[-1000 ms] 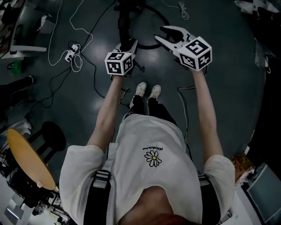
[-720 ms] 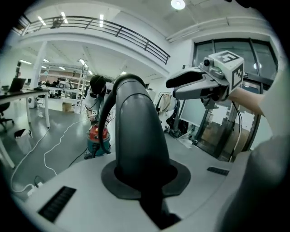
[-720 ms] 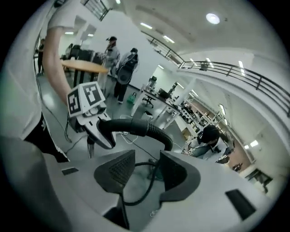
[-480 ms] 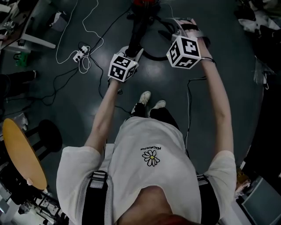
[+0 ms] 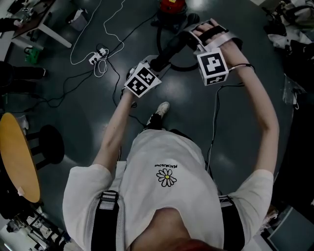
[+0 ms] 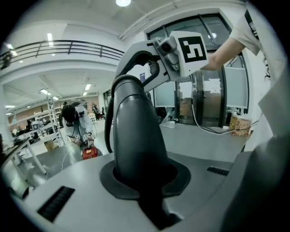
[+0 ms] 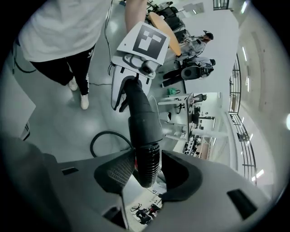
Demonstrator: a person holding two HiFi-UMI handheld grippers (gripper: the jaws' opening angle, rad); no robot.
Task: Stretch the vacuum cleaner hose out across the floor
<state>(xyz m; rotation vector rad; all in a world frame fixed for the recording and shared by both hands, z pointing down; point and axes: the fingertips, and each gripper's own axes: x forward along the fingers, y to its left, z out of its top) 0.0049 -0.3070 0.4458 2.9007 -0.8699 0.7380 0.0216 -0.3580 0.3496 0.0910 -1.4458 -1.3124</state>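
Black ribbed plastic vacuum cleaner hose point(image 5: 172, 48), with a smooth dark grey rigid end tube, is held off the floor between both tools, out ahead of the person. Left hand-held gripper point(image 5: 157, 63) is clenched on the smooth tube; in the left gripper view the tube fills the gap and the jaws close snugly round it. Right hand-held gripper point(image 5: 195, 35) grasps further along, just where the ribbed section meets the smooth cuff, with a pad on either side of the ribs. In the head view the tube runs diagonally from lower left to upper right. The rest of the hose drops in a loop onto the glossy dark grey floor point(image 5: 73, 122), near the red canister vacuum cleaner point(image 5: 171, 6). Both bare arms reach forward: the left is nearly straight, the right is bent at the elbow.
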